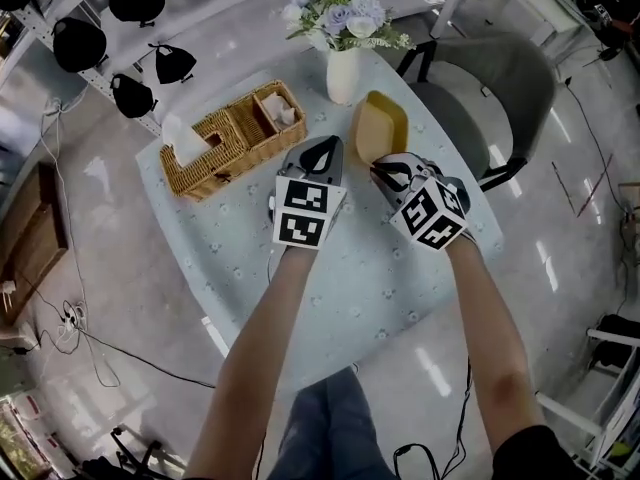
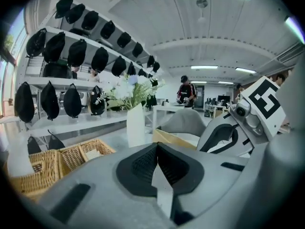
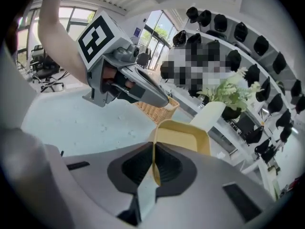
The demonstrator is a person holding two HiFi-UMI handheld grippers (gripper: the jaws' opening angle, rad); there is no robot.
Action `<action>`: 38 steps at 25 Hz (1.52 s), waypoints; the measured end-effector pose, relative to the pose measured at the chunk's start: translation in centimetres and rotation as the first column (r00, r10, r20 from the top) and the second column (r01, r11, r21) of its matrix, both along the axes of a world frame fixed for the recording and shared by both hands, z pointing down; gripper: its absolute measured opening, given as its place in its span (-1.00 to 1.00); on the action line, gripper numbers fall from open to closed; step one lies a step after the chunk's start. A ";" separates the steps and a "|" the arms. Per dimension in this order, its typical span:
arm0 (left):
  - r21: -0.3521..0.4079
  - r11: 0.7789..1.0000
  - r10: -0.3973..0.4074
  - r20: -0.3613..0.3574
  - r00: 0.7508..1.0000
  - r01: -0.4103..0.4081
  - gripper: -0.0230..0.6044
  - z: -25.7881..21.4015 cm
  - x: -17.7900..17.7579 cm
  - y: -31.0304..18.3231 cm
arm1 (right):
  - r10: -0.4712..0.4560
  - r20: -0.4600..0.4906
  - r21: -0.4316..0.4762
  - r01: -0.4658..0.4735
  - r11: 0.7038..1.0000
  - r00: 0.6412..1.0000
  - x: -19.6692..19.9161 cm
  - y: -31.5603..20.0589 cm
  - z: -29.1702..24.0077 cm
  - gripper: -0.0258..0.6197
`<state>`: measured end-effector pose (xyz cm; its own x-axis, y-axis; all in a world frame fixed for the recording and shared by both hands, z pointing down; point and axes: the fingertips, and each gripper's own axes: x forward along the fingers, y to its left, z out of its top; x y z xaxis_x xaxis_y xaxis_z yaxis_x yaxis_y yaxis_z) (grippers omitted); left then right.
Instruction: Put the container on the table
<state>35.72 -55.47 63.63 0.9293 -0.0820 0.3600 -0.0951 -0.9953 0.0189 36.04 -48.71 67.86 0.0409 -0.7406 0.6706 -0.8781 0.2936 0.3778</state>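
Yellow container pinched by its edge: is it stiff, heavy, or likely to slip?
Probably stiff: the yellow container holds its shape though the right tongs pinch only its thin rim. Likely light, since it looks empty. It may pivot or slip, being gripped at one edge and tilted.

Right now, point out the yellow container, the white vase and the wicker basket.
yellow container [image 1: 382, 128], head view, its broad yellow face.
white vase [image 1: 342, 76], head view, its body.
wicker basket [image 1: 240, 165], head view, its front wall.
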 end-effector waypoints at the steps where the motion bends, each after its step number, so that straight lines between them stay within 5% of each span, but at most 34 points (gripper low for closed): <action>1: 0.000 1.000 0.009 0.010 1.000 -0.009 -0.90 0.8 0.2 0.0 | -0.021 -0.021 -0.028 0.020 0.999 1.000 0.2 -0.2 0.7 -0.87; 7: -0.008 0.999 0.046 0.091 0.995 -0.045 -0.90 5.0 1.1 0.4 | -0.104 -0.083 -0.188 0.087 0.978 0.991 1.4 -0.6 5.2 -0.86; 14: 0.007 0.995 0.101 0.162 0.981 -0.104 -0.90 7.0 1.2 1.3 | -0.165 -0.102 -0.273 0.132 0.953 0.981 0.8 -0.1 7.1 -0.86; 30: 0.008 0.994 0.102 0.180 0.978 -0.106 -0.90 7.4 0.4 2.3 | -0.102 -0.064 -0.222 0.085 0.971 0.993 0.9 0.4 6.5 -0.74; 38: 0.021 0.994 0.105 0.161 0.981 -0.109 -0.90 4.6 -0.7 2.5 | -0.018 -0.008 -0.102 0.017 0.995 1.000 0.2 0.4 2.0 -0.75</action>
<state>34.97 -52.94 68.22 0.8643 0.0021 0.5030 0.0125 -0.9998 -0.0174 36.25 -48.29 69.84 0.0349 -0.6692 0.7423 -0.8691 0.3464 0.3531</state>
